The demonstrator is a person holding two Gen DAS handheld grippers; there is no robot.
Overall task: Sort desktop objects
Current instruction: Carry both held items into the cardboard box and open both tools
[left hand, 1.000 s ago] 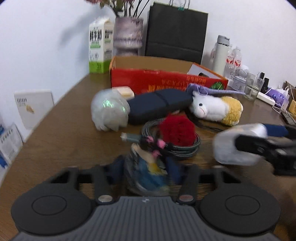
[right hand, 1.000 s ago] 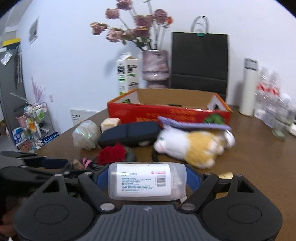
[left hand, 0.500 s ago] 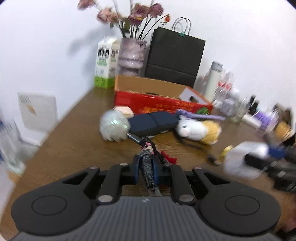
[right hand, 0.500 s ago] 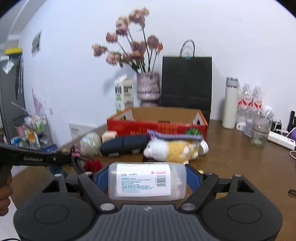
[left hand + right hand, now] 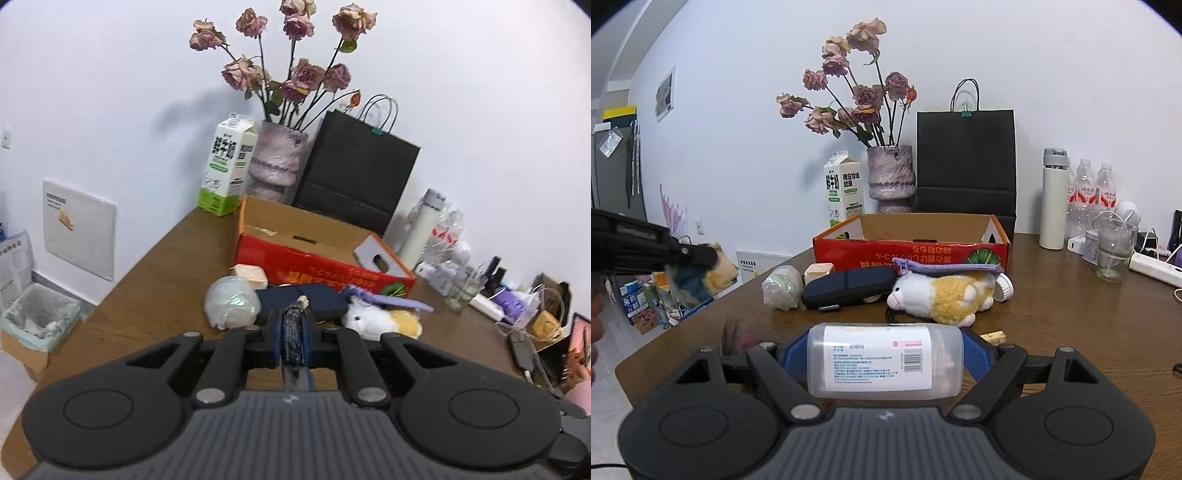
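Note:
My left gripper (image 5: 293, 341) is shut on a small flat figure charm (image 5: 291, 332), seen edge-on and held above the table; it shows at the left of the right wrist view (image 5: 698, 273). My right gripper (image 5: 884, 363) is shut on a clear plastic bottle with a white label (image 5: 884, 363), held sideways above the table. An open red cardboard box (image 5: 317, 258) (image 5: 912, 247) stands at the back. In front of it lie a plush toy (image 5: 942, 291), a dark case (image 5: 849, 286), a crumpled clear bag (image 5: 781, 286) and a purple pouch (image 5: 945, 266).
A milk carton (image 5: 844, 188), a vase of dried roses (image 5: 890, 177) and a black paper bag (image 5: 966, 162) stand behind the box. A white flask (image 5: 1052, 199), water bottles, a glass (image 5: 1113, 247) and a power strip are at the right. A bin (image 5: 37, 321) is on the floor left.
My left gripper has lifted the charm off the table and risen, leaving the cable coil and red flower below. My right gripper has risen too, still holding the bottle.

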